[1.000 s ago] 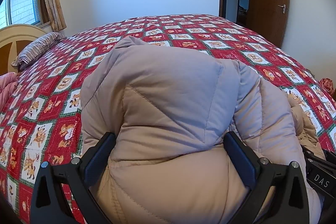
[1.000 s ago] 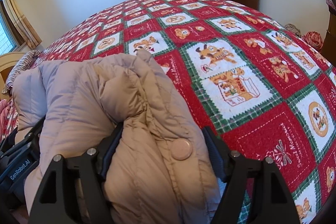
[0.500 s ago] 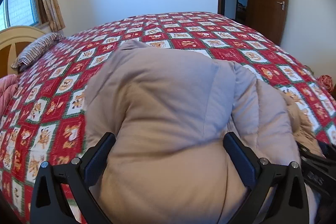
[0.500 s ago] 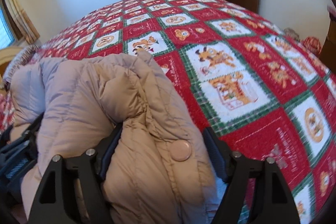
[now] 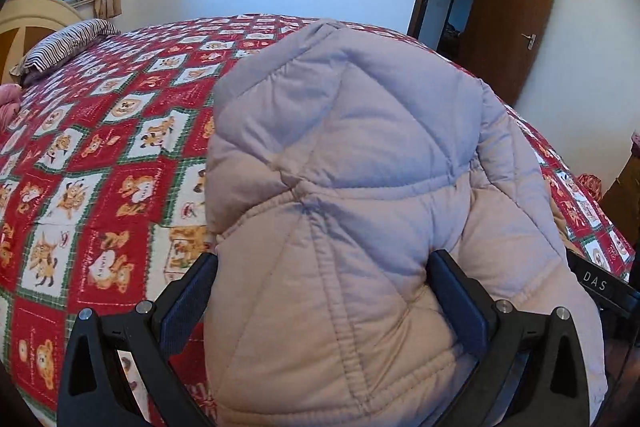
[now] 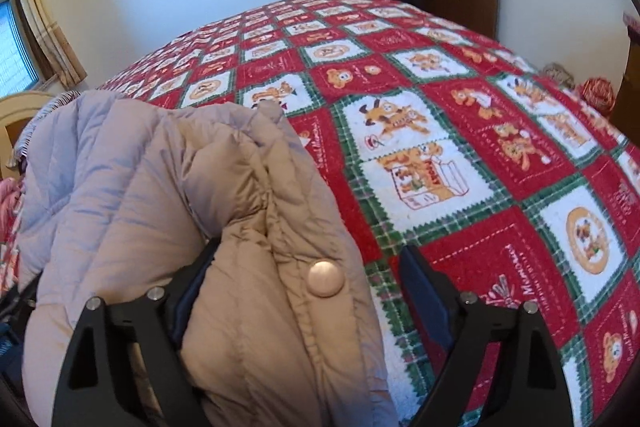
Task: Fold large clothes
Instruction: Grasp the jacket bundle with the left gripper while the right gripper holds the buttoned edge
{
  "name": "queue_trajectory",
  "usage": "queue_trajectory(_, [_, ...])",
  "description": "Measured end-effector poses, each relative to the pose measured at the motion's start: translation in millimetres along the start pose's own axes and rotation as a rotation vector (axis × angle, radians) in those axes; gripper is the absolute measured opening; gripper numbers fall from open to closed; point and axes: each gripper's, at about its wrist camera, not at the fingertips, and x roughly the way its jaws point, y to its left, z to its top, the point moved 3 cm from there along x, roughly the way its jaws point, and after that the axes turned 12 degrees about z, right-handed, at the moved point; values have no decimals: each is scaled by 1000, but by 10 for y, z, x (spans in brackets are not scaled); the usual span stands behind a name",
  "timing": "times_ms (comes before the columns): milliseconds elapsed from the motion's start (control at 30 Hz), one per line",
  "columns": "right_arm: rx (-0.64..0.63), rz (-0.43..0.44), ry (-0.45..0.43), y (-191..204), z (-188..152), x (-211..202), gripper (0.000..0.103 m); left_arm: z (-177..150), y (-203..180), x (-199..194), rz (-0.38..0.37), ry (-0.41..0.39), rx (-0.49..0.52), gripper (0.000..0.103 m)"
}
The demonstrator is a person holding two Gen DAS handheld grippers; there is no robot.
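A beige quilted puffer jacket (image 5: 360,147) lies bunched on a bed with a red, white and green patchwork bedspread (image 5: 100,187). My left gripper (image 5: 322,261) has a thick fold of it filling the space between both pads, which press on it. In the right wrist view the jacket (image 6: 160,187) with its round snap button (image 6: 326,278) rests against the left finger. My right gripper (image 6: 310,249) is opening, and its right finger (image 6: 420,287) stands apart from the fabric over the bedspread (image 6: 480,147). Part of the right gripper's body (image 5: 596,281) shows at the left view's right edge.
A striped pillow (image 5: 64,43) and a cream headboard (image 5: 24,15) are at the far left, with pink cloth (image 5: 8,99) beside them. A brown door (image 5: 516,11) stands open at the back right. Dark furniture (image 6: 632,75) borders the bed's right side.
My left gripper has shifted sideways with the jacket fold, which now sits further right in its view. The right gripper's jaws have widened and its right finger has come off the jacket.
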Motion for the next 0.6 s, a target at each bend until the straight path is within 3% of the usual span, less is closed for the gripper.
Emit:
queue_trajectory(100, [11, 28, 6, -24, 1, 20, 89, -13, 28, -13, -16, -7, -13, 103])
queue_trajectory(233, [-10, 111, -13, 1, -40, -19, 81, -60, 89, -59, -64, -13, -46, 103])
queue_trajectory(367, [-7, 138, 2, 7, -39, 34, 79, -32, 45, 15, -50, 7, -37, 103])
queue_trajectory(400, [-6, 143, 6, 8, -39, 40, 78, -32, 40, 13, -48, 7, -31, 103])
queue_trajectory(467, [-31, 166, -1, 63, -64, 3, 61, -39, 44, 7, -54, 6, -28, 103])
queue_trajectory(600, [-24, 179, -7, 74, -93, 2, 60, -51, 55, 25, -68, 10, -39, 102])
